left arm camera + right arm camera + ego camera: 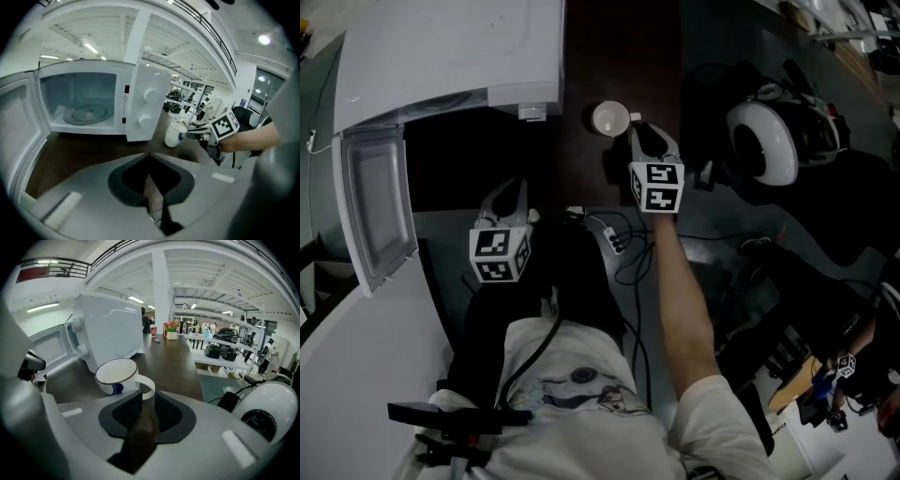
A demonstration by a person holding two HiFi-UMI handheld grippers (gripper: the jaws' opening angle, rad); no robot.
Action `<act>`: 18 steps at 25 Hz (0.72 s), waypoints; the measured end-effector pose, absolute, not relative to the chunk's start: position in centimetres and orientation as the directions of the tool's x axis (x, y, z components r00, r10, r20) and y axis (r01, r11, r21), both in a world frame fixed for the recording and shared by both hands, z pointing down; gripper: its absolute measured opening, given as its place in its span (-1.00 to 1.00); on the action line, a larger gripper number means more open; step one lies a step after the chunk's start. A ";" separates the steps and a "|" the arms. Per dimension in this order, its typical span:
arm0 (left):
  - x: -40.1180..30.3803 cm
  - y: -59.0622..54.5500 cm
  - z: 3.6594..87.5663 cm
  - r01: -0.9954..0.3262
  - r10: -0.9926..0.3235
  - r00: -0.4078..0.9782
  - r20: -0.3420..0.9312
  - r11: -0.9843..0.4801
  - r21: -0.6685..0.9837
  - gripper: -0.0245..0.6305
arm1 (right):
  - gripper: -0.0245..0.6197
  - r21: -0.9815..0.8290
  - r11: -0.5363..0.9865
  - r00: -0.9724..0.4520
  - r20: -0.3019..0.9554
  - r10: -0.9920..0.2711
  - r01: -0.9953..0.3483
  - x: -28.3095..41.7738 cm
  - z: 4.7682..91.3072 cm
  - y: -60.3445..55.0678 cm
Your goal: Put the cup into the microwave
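A white cup (610,118) with a blue mark stands on the dark table (623,47), just right of the white microwave (450,47). The microwave's door (373,206) hangs wide open at the left, and the glass turntable (86,114) inside is bare. My right gripper (639,131) is at the cup's right side. In the right gripper view the cup (117,376) has its handle reaching into the gap of my right gripper (142,397), whose jaws stand apart. My left gripper (514,187) hovers in front of the microwave's opening, jaws together and empty. The left gripper view shows the cup (176,134) beside the microwave (140,103).
A round white device (764,141) sits on the floor to the right of the table. Cables and a power strip (614,239) lie below the table's near edge. The open door (18,122) borders the left gripper's left side.
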State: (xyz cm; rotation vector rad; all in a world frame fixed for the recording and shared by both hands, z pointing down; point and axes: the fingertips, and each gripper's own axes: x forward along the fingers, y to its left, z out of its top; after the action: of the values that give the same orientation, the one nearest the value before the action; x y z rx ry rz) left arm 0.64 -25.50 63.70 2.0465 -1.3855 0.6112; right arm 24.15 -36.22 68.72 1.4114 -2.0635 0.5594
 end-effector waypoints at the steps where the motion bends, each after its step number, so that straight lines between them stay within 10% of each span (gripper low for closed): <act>1: 0.6 -25.4 63.8 -0.934 -0.663 0.354 0.660 -0.286 0.213 -0.93 | -0.66 -0.018 0.359 -0.279 0.667 -0.691 -0.933 24.2 69.1 -36.5; 18: -1.8 -23.1 64.9 -0.945 -0.629 0.321 0.708 -0.265 0.192 -0.93 | -0.78 0.051 0.421 -0.302 0.619 -0.725 -0.905 23.1 69.9 -39.1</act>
State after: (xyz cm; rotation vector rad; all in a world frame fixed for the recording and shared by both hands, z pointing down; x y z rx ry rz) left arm -1.80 -23.13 64.94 1.9907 -1.3832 0.6814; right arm 23.13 -39.13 69.87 1.3736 -2.1127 0.4162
